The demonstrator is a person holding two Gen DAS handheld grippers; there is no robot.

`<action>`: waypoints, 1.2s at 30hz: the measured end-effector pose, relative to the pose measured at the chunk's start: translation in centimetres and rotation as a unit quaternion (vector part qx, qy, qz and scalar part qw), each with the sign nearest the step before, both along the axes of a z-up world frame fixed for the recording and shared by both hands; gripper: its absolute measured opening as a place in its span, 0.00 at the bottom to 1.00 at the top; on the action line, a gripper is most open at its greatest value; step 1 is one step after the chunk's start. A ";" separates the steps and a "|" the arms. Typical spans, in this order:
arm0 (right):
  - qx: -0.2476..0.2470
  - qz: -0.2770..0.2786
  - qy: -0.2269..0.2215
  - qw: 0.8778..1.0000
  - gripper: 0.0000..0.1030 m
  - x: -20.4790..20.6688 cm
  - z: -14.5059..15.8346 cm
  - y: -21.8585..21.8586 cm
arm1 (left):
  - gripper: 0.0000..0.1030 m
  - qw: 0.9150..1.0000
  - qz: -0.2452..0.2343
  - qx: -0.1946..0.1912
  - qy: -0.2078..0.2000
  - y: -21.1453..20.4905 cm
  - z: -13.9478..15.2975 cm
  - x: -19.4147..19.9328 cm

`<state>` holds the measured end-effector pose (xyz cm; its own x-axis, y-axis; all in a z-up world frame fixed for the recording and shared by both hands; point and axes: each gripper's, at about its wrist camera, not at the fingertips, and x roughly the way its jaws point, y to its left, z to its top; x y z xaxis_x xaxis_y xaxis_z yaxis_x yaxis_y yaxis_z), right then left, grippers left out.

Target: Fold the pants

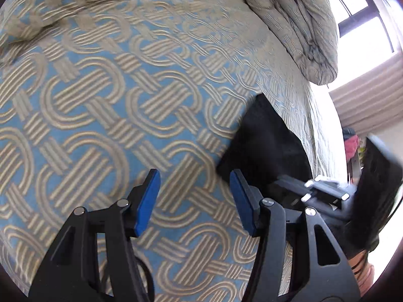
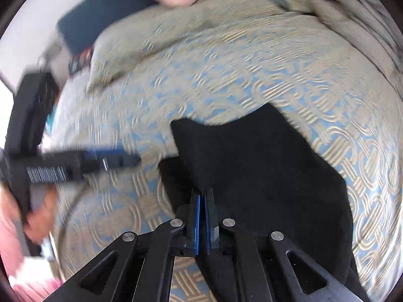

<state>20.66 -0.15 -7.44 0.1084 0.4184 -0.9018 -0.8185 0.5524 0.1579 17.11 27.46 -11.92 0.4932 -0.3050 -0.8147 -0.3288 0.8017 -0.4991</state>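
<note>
Just ahead of the right gripper, the black pants lie in a flat, plain dark heap on the blue and beige patterned bedspread, their far edge wavy. Its blue pads are pressed together over the cloth; whether fabric is pinched I cannot tell. The left gripper hangs apart over bare bedspread, pants just beside its right finger.

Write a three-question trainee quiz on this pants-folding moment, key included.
1. True or false: the left gripper is open with only the bedspread between its pads.
2. What colour are the pants? A) red B) black C) white
3. Fill in: the right gripper is ____ at the pants' edge.

Key: 1 true; 2 B; 3 shut.
</note>
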 end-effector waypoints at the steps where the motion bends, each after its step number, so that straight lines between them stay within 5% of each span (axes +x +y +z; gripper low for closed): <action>1: -0.009 0.010 0.009 1.000 0.04 -0.5 -0.8 0.3 | 0.56 1.000 0.006 -0.001 -0.001 0.2 0.0 -0.3; 4: -0.017 0.014 0.014 1.000 0.08 -1.4 -2.3 1.2 | 0.56 1.000 0.009 0.000 -0.004 0.2 0.6 -0.5; 8: -0.016 -0.002 -0.006 1.000 0.30 -2.5 -1.1 0.8 | 0.56 1.000 -0.005 0.009 -0.013 -0.9 1.8 -0.1; 12: 0.061 -0.057 0.033 0.996 0.34 -2.0 2.0 -5.9 | 0.56 0.998 -0.046 0.010 -0.037 -3.5 3.7 1.3; 15: 0.050 -0.160 0.023 0.986 0.35 -0.3 2.8 -14.6 | 0.56 0.995 -0.086 0.016 -0.050 -6.4 4.6 2.7; 18: 0.010 -0.294 0.012 0.956 0.35 0.7 2.5 -26.0 | 0.56 0.990 -0.128 0.029 -0.056 -10.0 4.7 4.7; 23: -0.029 -0.459 0.016 0.888 0.35 0.3 2.4 -41.7 | 0.56 0.985 -0.163 0.061 -0.017 -14.1 1.6 7.5; 25: -0.032 -0.473 0.023 0.880 0.35 0.0 2.5 -44.4 | 0.56 0.985 -0.154 0.081 0.018 -14.7 -0.4 7.8; 28: -0.046 -0.482 0.017 0.875 0.35 -0.1 2.4 -46.7 | 0.56 0.982 -0.156 0.102 0.001 -14.9 -0.7 7.0; 31: -0.065 -0.524 0.003 0.849 0.35 0.2 1.5 -50.1 | 0.56 0.980 -0.163 0.116 0.005 -15.0 -0.7 6.9; 34: -0.060 -0.589 0.016 0.806 0.36 -0.2 0.3 -56.3 | 0.56 0.980 -0.157 0.120 0.017 -15.2 -0.7 7.2; 36: -0.036 -0.605 0.009 0.795 0.36 -0.7 1.0 -59.5 | 0.56 0.980 -0.153 0.124 0.022 -15.4 -0.6 7.3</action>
<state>20.00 -59.63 -6.43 0.3786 -0.0361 -0.9249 0.3224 0.9418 0.0952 24.40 12.02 -12.55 0.3730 -0.2230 -0.9006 -0.0715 0.9609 -0.2675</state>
